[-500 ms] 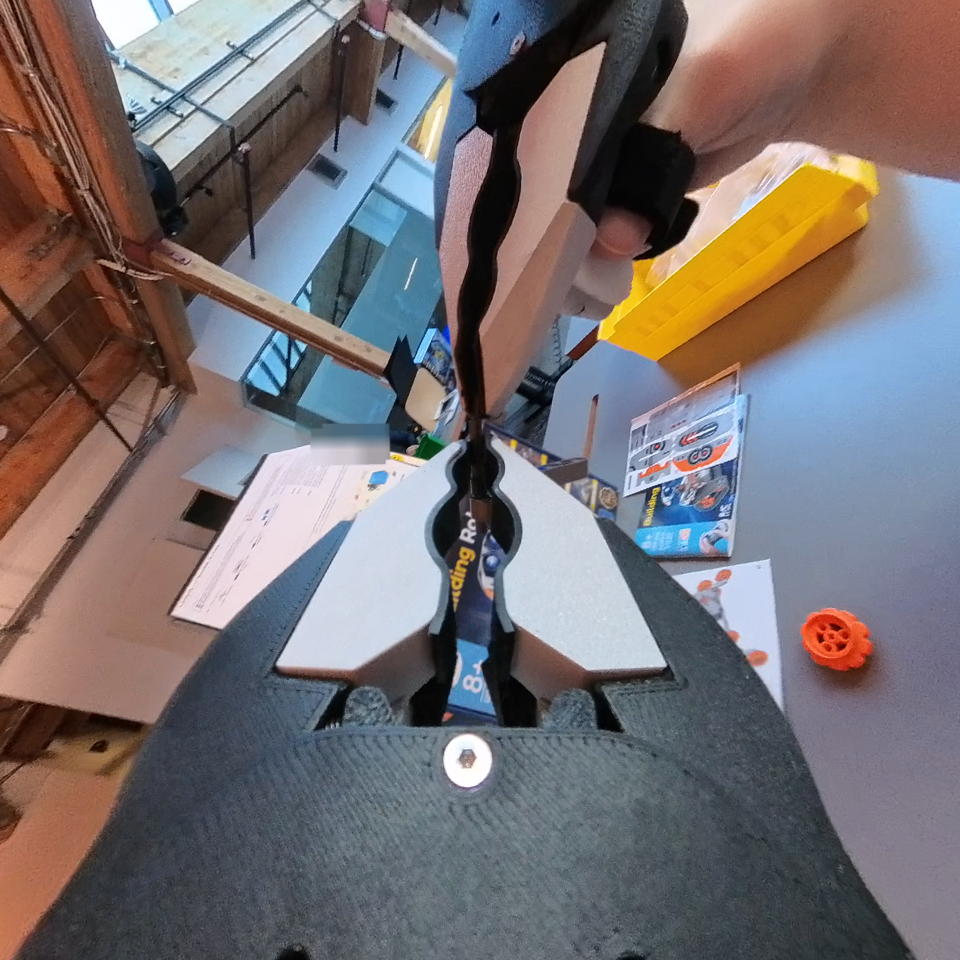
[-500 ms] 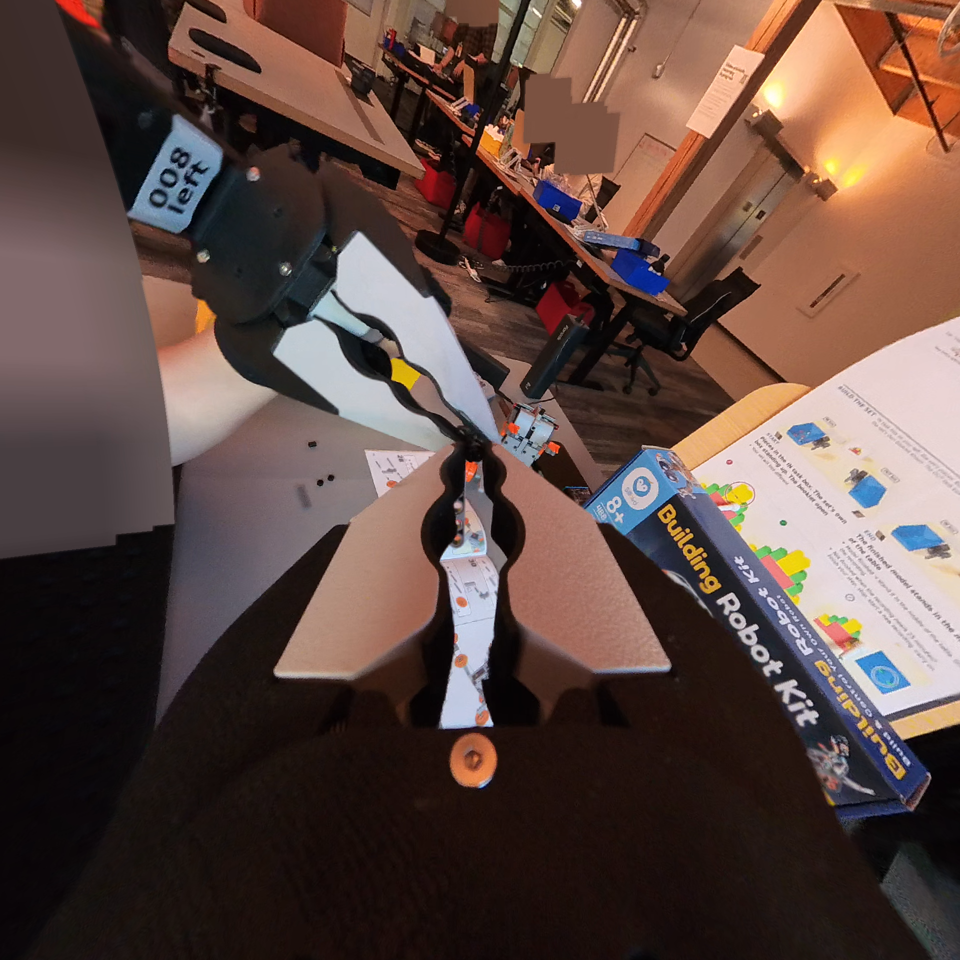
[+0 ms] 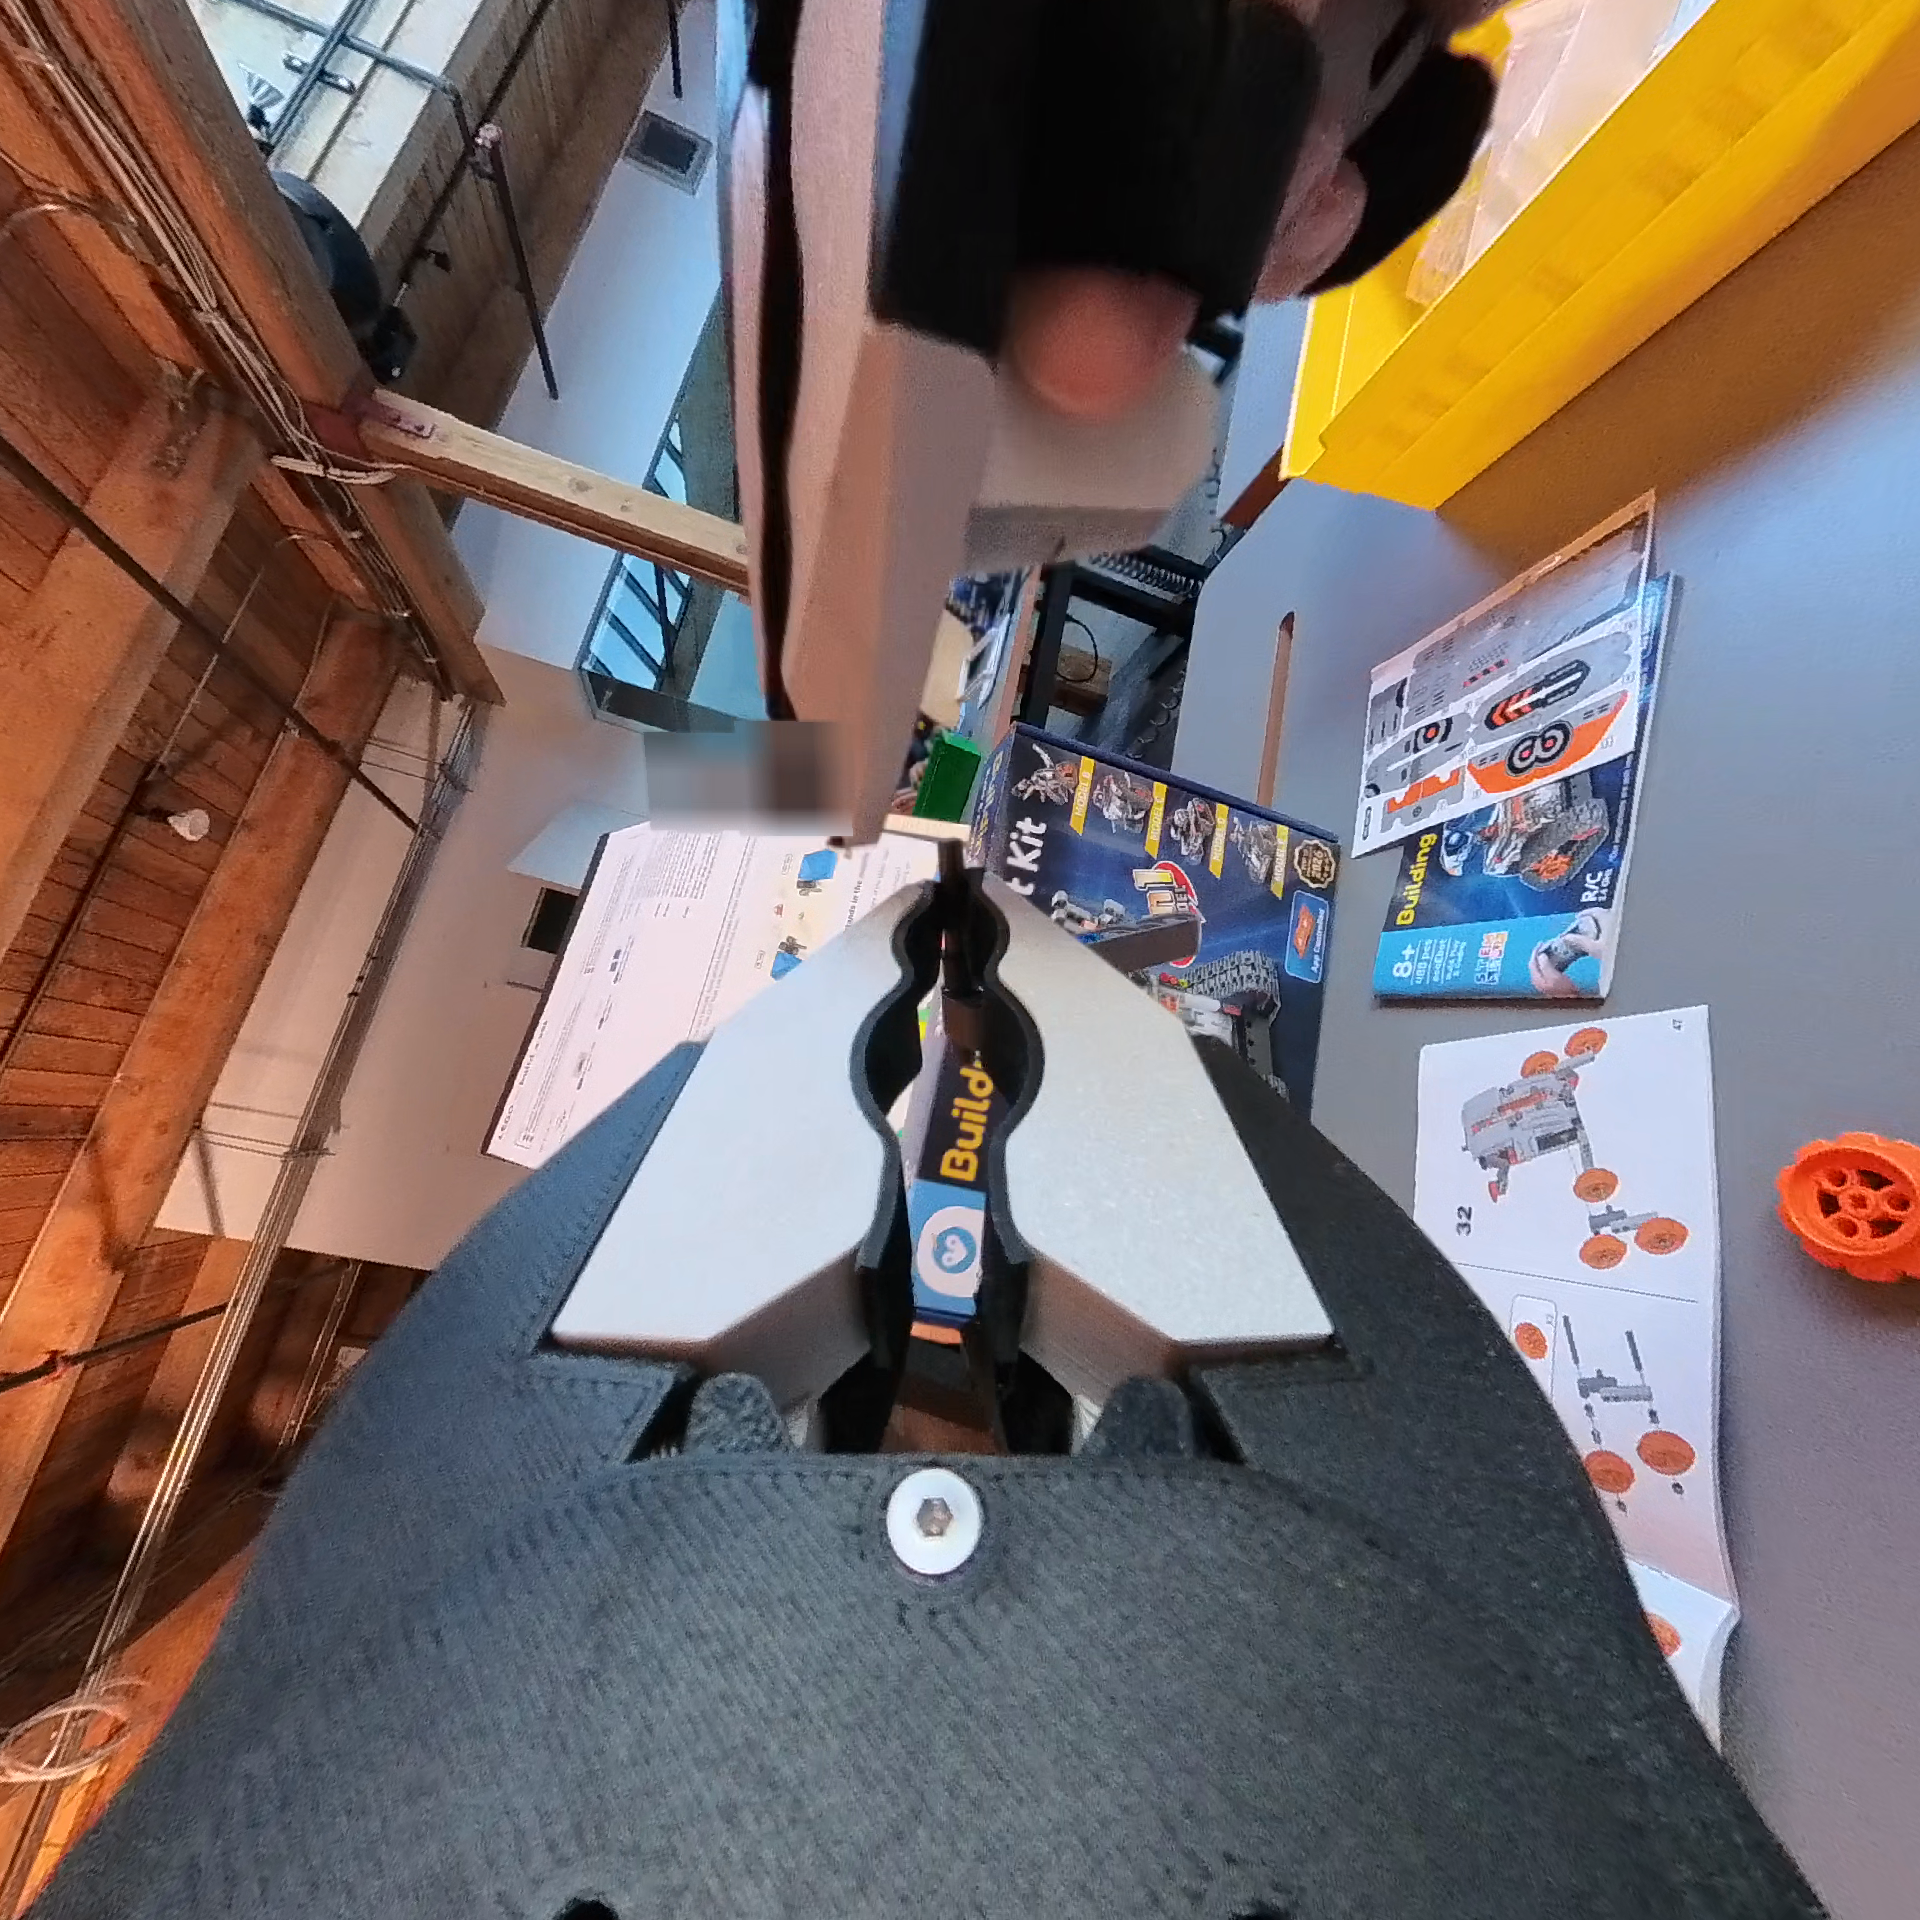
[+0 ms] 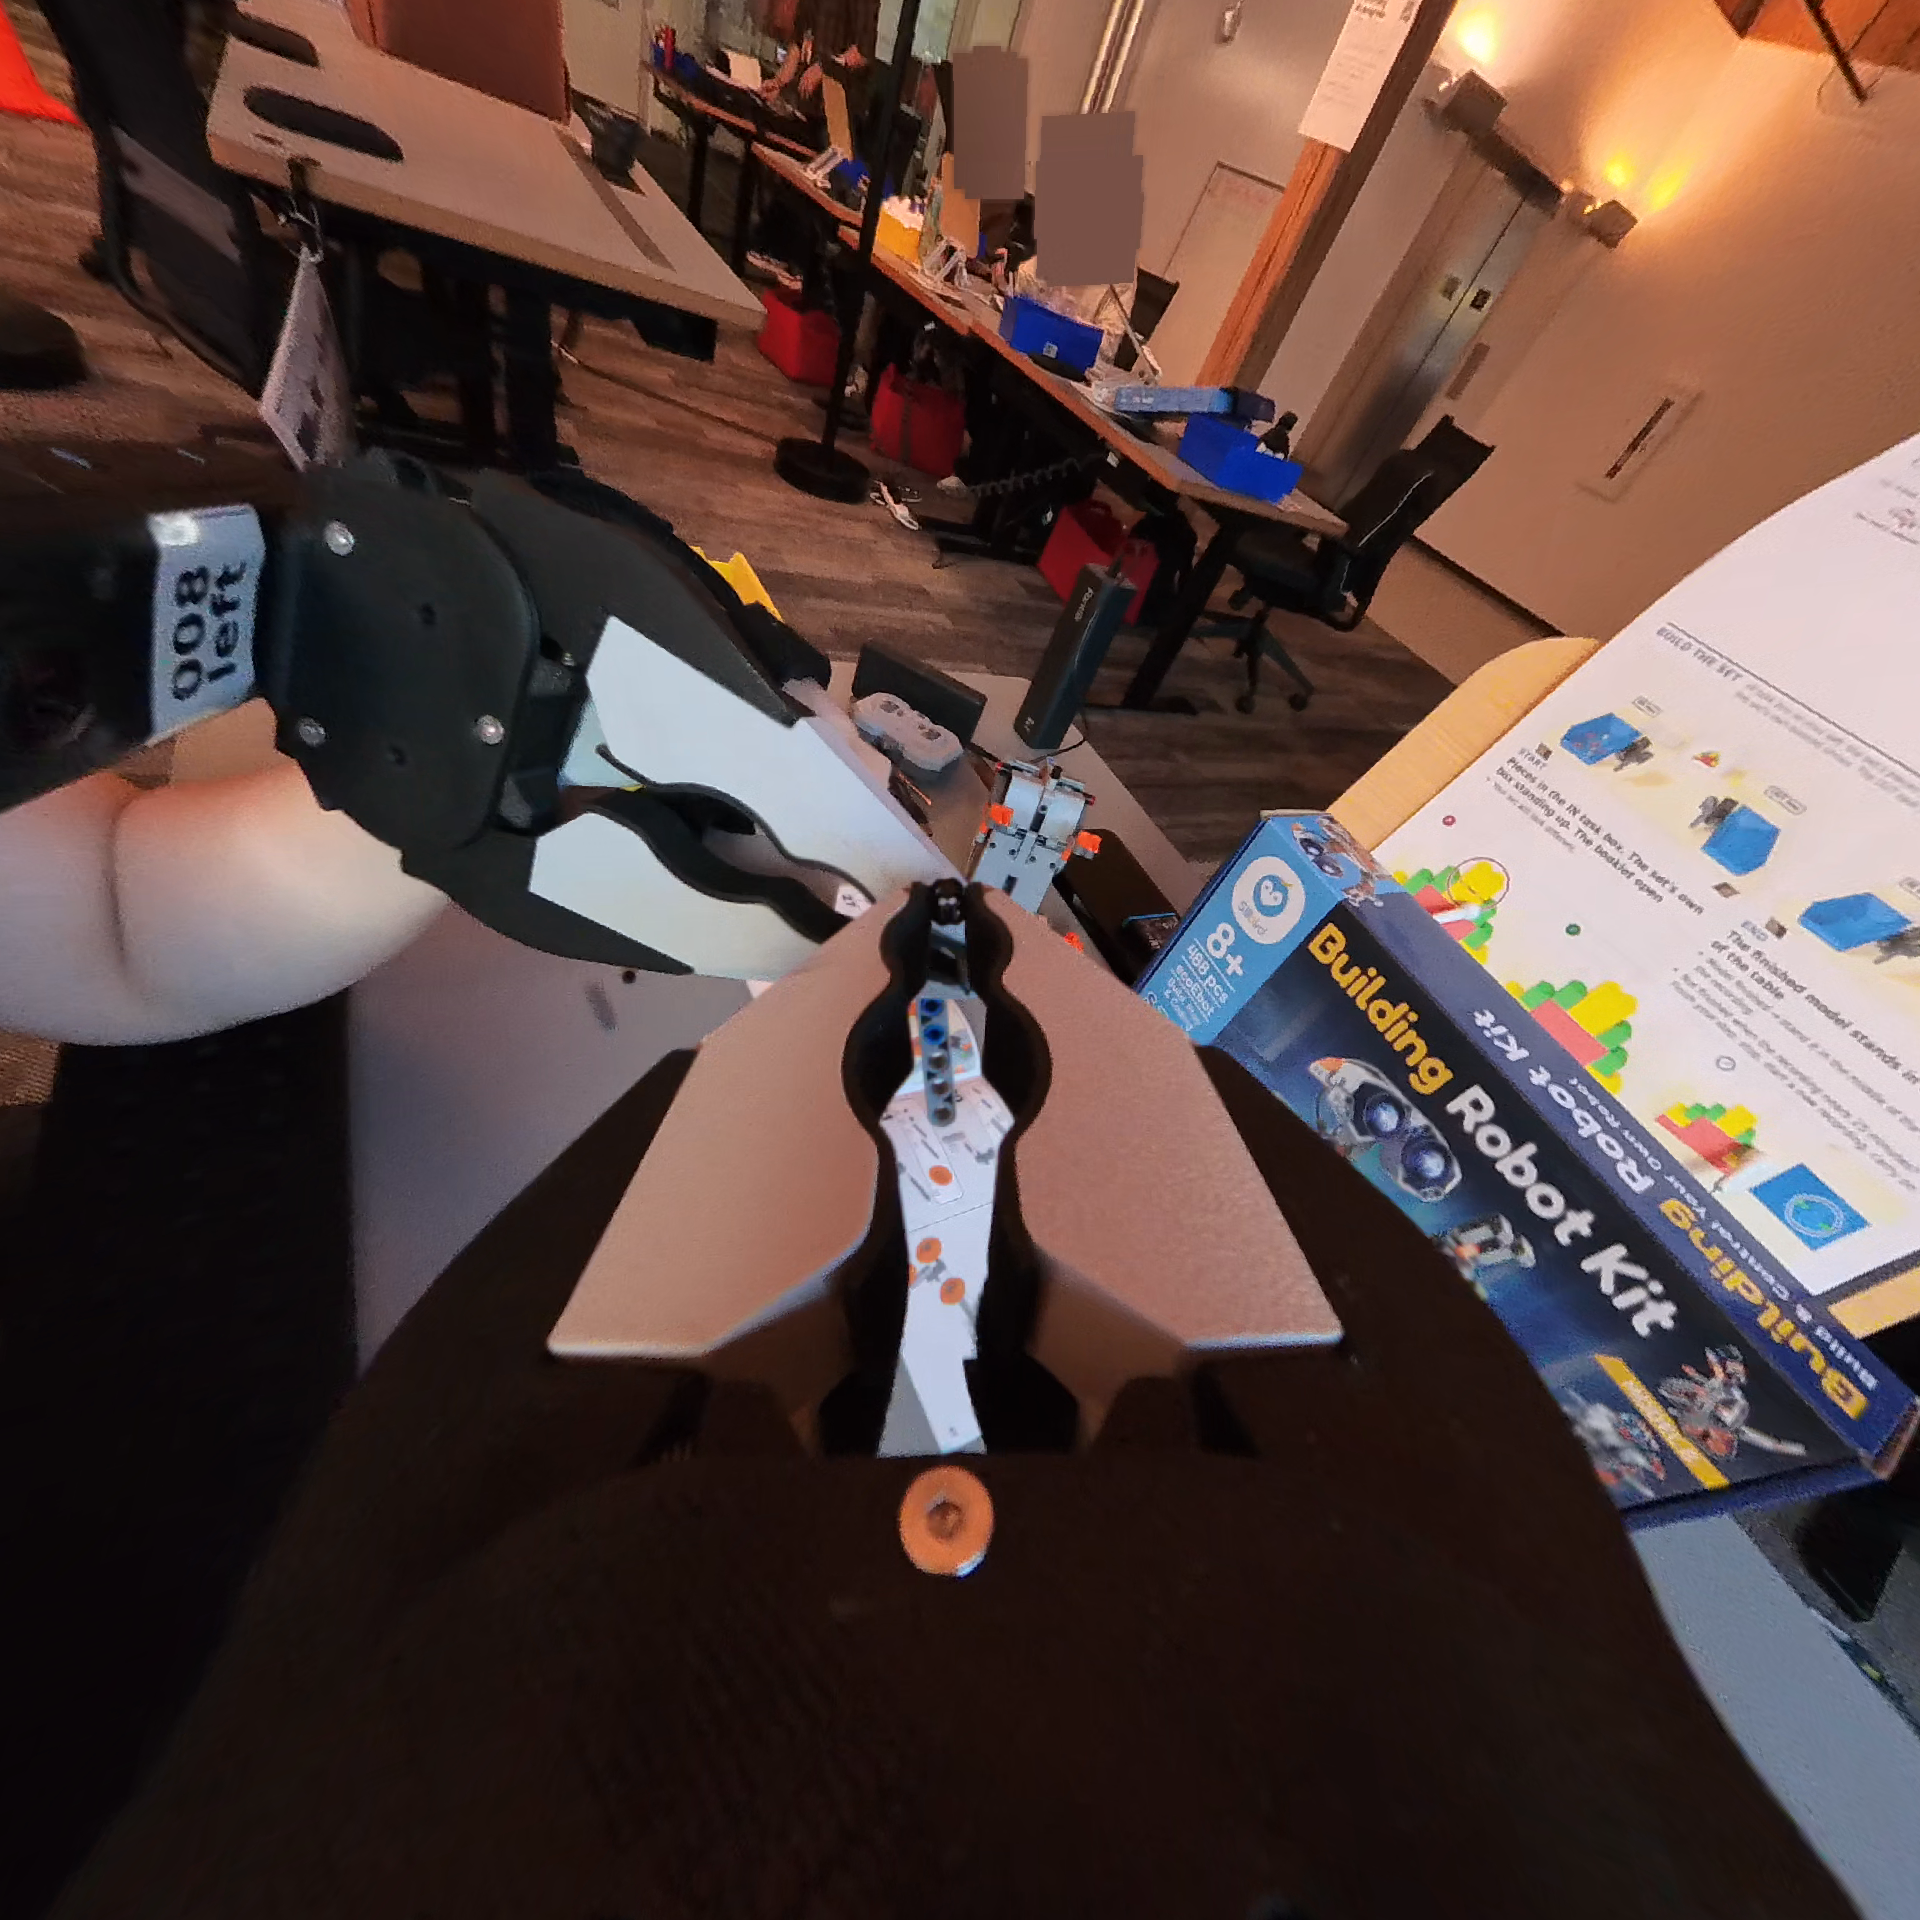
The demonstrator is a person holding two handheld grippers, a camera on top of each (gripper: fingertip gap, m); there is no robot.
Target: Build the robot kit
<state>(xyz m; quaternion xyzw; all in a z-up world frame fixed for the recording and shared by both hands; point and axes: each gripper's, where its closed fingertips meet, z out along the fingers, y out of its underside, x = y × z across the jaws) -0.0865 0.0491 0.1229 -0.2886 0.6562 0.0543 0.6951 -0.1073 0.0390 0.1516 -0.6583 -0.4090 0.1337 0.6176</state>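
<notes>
My left gripper (image 3: 956, 894) is shut on a thin black pin (image 3: 963, 997) that stands between its fingertips. My right gripper (image 4: 945, 904) is shut on a grey beam with holes (image 4: 940, 1070) that has blue pins in it; a small black part shows at its tips. The two grippers meet tip to tip above the grey table (image 3: 1818, 935). The right gripper (image 3: 868, 831) comes down from the top in the left wrist view, held by a hand. The left gripper (image 4: 836, 920) reaches in from the left in the right wrist view. Whether the pin touches the beam is hidden.
A blue kit box (image 4: 1507, 1174) lies just right of the tips, on a large printed sheet (image 4: 1714, 935). A small grey and orange model (image 4: 1034, 821) stands behind. An instruction page (image 3: 1558, 1195), a booklet (image 3: 1507, 831), an orange wheel (image 3: 1855, 1216) and a yellow bin (image 3: 1558, 343) are on the table. Less than 4 cm separates the two grippers' tips. The orange wheel (image 3: 1855, 1216) is about equally far from each gripper, around 30 cm.
The left gripper has swung lower and flatter in the right wrist view. The right gripper looms closer in the left wrist view. Both stay shut, tips still close together.
</notes>
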